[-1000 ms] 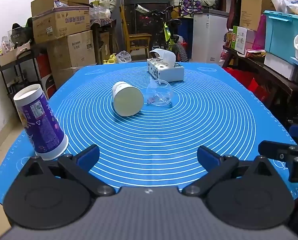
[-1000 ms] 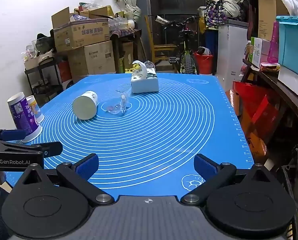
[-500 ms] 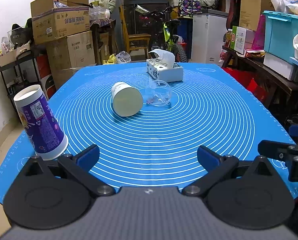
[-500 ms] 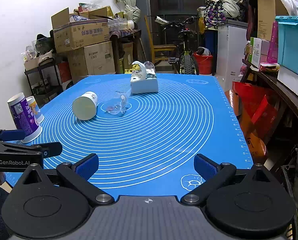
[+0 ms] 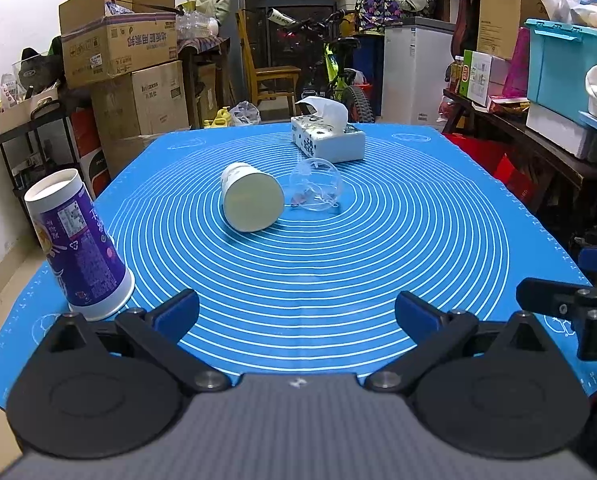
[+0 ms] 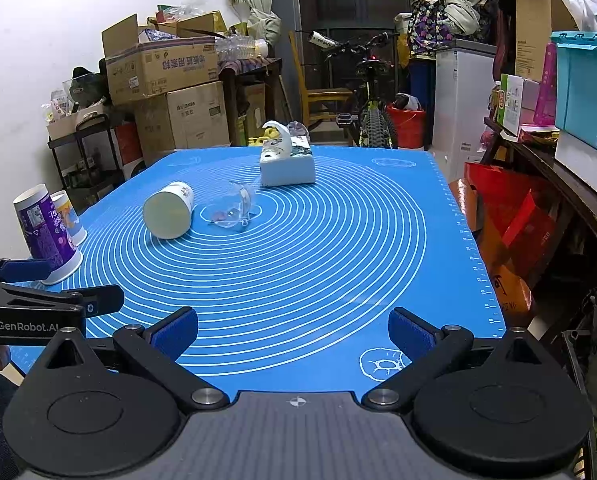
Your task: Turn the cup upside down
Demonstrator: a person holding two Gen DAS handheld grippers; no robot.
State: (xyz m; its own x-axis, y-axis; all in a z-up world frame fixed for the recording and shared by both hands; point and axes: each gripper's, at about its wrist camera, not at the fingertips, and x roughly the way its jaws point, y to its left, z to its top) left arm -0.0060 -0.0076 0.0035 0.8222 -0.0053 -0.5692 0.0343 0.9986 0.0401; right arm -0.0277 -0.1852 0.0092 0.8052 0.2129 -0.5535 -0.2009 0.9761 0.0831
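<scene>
A white cup [image 5: 250, 196] lies on its side mid-mat, its flat pale end facing me; it also shows in the right wrist view [image 6: 169, 214]. A clear glass cup [image 5: 316, 186] lies on its side just right of it, also in the right wrist view [image 6: 234, 210]. A purple paper cup [image 5: 78, 248] stands upside down at the mat's left edge. My left gripper [image 5: 296, 314] is open and empty near the front edge. My right gripper [image 6: 292, 330] is open and empty, to the right of the left one.
A tissue box [image 5: 328, 140] stands behind the cups on the blue mat [image 5: 418, 220]. A second small paper cup [image 6: 69, 218] stands behind the purple one [image 6: 46, 236]. Boxes, a bicycle and shelves surround the table.
</scene>
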